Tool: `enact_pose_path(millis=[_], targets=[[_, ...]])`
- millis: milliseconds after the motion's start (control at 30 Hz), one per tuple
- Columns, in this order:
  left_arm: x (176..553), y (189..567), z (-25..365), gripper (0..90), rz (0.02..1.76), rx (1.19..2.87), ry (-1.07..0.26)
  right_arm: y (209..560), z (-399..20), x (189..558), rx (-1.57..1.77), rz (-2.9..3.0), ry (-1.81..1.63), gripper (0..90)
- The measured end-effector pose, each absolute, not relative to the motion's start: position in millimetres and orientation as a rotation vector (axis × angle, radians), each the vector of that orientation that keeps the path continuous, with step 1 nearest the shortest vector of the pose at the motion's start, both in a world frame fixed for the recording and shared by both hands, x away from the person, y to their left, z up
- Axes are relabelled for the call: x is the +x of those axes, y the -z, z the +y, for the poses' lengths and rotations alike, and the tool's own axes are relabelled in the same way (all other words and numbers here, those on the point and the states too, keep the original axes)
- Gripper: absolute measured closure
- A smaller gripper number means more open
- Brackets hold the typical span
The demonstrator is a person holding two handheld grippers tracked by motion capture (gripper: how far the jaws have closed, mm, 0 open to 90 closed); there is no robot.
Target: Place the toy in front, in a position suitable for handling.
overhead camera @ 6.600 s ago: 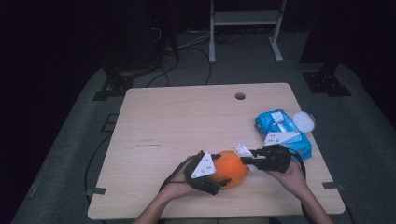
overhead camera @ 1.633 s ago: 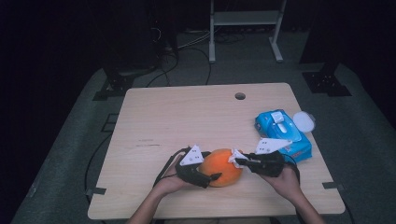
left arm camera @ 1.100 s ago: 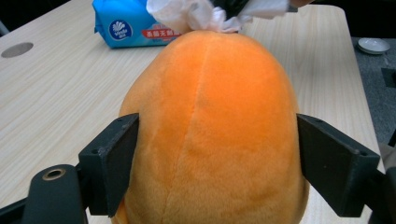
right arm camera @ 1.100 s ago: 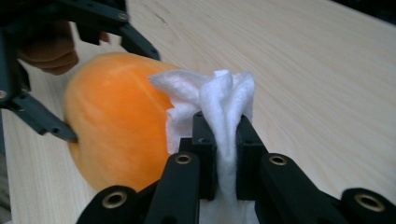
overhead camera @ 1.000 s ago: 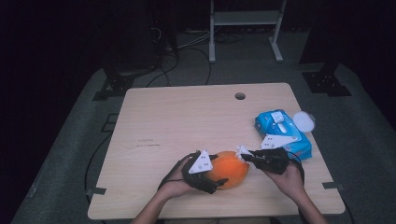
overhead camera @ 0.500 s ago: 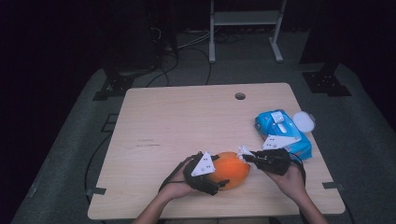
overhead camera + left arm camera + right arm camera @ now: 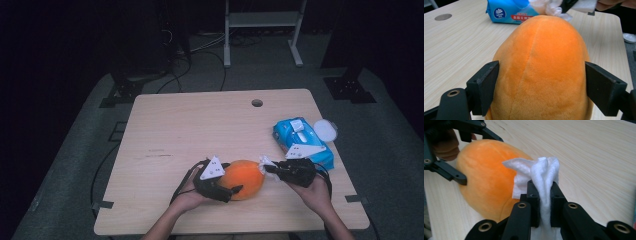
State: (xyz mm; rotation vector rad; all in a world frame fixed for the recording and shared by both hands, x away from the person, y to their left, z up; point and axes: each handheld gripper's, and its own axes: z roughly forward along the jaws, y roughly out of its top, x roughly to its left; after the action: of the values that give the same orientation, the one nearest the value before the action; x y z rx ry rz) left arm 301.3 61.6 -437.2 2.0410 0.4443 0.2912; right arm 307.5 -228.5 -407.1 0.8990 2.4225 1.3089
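From above, we see the orange plush toy (image 7: pixel 244 179) near the desk's (image 7: pixel 200 125) front edge, our left gripper (image 7: pixel 225 190) hugging it; the blue wipes pack (image 7: pixel 300 140) sits by the right edge. In the left gripper view, both jaws press the toy's sides. In the right gripper view, our right gripper (image 7: pixel 543 195) pinches a white wipe (image 7: pixel 541 173) tight against the toy.
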Motion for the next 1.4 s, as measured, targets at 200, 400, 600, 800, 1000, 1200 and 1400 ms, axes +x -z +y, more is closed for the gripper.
enact_pose_path(millis=[200, 400, 600, 800, 1000, 1200, 1400], targets=[[296.0, 435.5, 54.5, 16.9, 0.423, 2.047, -0.317, 393.1, -197.5, 296.0, 0.756, 2.448, -1.371, 81.5], [305.8, 432.9, 71.5, 9.4, 0.372, 1.976, -0.259, 402.3, -210.3, 301.1, 0.808, 2.449, -1.367, 81.5], [314.0, 448.6, 72.0, 4.5, 0.406, 1.961, -0.165, 404.1, -216.7, 303.5, 0.828, 2.455, -1.384, 81.4], [304.3, 421.8, 68.5, 27.2, 0.394, 1.942, -0.190, 395.3, -213.1, 303.7, 0.849, 2.393, -1.445, 81.5], [296.2, 389.2, 75.3, 27.3, 0.368, 1.912, -0.240, 392.2, -211.0, 305.4, 0.885, 2.351, -1.540, 81.5], [298.3, 409.5, 63.5, 27.1, 0.419, 2.015, -0.250, 408.4, -191.4, 307.7, 0.874, 2.439, -1.429, 81.9], [294.6, 409.8, 52.0, 24.8, 0.408, 2.028, -0.308, 383.9, -177.6, 287.6, 0.731, 2.402, -1.526, 81.8]])
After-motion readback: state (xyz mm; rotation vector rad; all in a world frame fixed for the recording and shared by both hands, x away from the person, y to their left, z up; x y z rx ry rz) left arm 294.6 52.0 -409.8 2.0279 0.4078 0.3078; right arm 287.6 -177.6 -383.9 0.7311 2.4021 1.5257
